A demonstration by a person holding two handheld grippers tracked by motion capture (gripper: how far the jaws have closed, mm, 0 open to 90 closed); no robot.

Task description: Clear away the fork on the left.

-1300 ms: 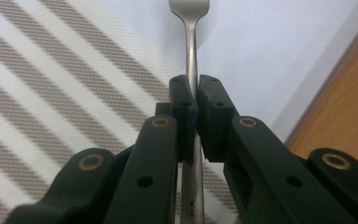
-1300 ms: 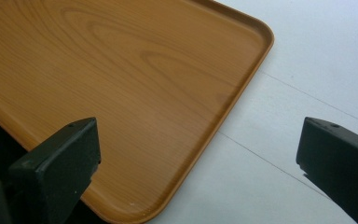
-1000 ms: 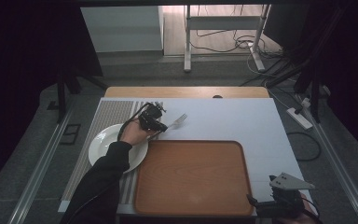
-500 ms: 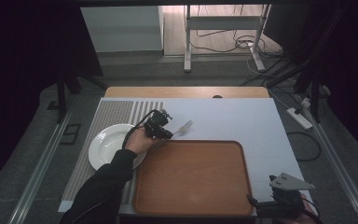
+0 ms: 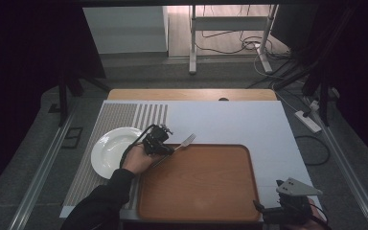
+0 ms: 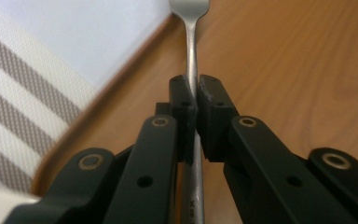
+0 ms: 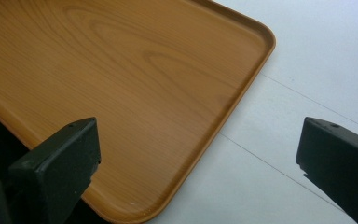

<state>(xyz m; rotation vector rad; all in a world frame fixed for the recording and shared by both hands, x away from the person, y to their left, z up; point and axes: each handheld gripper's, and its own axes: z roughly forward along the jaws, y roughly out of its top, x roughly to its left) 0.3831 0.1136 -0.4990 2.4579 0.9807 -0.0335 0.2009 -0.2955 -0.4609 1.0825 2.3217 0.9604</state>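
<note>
Left gripper view: the left tongs point(image 6: 195, 100) are clamped on the handle of a metal fork point(image 6: 192, 56), whose stamped lettering near the bottom is too small and blurred to read. In the high view the fork point(image 5: 184, 142) juts over the far left corner of the wooden tray point(image 5: 196, 211), beside the white plate point(image 5: 106, 153) at the bench's point(image 5: 230, 120) left edge. The right tongs point(image 7: 200, 163) stand wide apart and empty over the tray's near right corner.

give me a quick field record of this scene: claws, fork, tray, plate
left claw: shut on the fork handle, over the tray's left rim
right claw: open, holding nothing, at the tray's near right corner
fork: tines over the tray's far left corner
tray: wooden, nothing resting on it
plate: white, left of the tray
</note>
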